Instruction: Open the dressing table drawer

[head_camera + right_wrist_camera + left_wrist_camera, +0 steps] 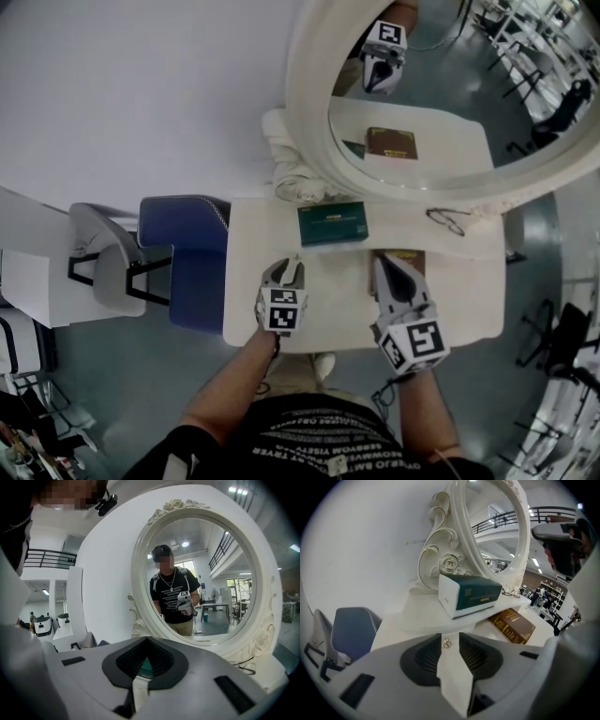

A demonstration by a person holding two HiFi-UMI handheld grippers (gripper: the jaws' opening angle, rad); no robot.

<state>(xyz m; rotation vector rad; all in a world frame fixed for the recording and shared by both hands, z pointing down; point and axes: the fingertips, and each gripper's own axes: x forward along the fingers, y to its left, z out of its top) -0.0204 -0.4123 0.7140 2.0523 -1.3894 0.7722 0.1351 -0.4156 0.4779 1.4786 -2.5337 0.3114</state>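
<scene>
The white dressing table (246, 291) carries a raised shelf (415, 616) under an oval mirror (311, 141). In the left gripper view a small gold drawer knob (446, 643) sits just below that shelf. My left gripper (450, 638) is open, its jaws standing on either side of the knob without pressing it; the drawer front is mostly hidden behind them. From the head view the left gripper (285, 268) points at the shelf's front edge. My right gripper (384, 262) hovers over the tabletop with its jaws shut and nothing in them, and in its own view the right gripper (146, 640) faces the mirror.
A dark green box (332, 224) lies on the shelf, with glasses (448, 221) to its right. A brown book (513, 624) rests on the tabletop by the right gripper. A blue chair (187, 253) and a grey chair (103, 258) stand to the left of the table.
</scene>
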